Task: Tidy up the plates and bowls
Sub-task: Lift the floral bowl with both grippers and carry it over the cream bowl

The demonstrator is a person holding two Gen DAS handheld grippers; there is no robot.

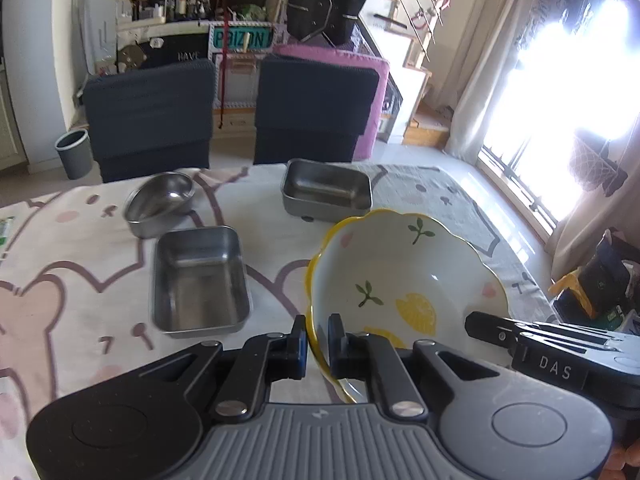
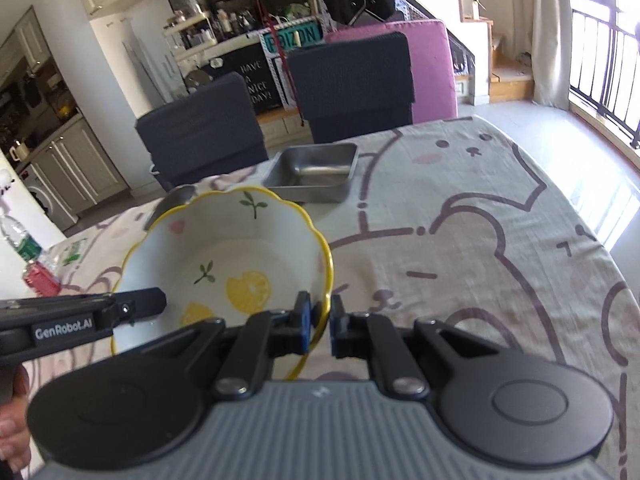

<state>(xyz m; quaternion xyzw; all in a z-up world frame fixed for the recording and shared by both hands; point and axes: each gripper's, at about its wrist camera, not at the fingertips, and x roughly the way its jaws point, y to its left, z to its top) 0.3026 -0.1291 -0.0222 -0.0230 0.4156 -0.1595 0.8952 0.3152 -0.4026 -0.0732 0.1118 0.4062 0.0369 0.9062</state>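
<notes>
A white bowl with a scalloped yellow rim and lemon prints hangs above the table, held from both sides. My left gripper is shut on the bowl's left rim. My right gripper is shut on its right rim. Each gripper shows in the other's view: the right one at the bowl's right side, the left one at its left. On the cloth-covered table lie a near steel tray, a far steel tray and a round steel bowl.
Two dark chairs stand at the table's far edge, a grey bin on the floor to the left. A plastic bottle and a red packet lie at the table's left. A hand holds the left gripper.
</notes>
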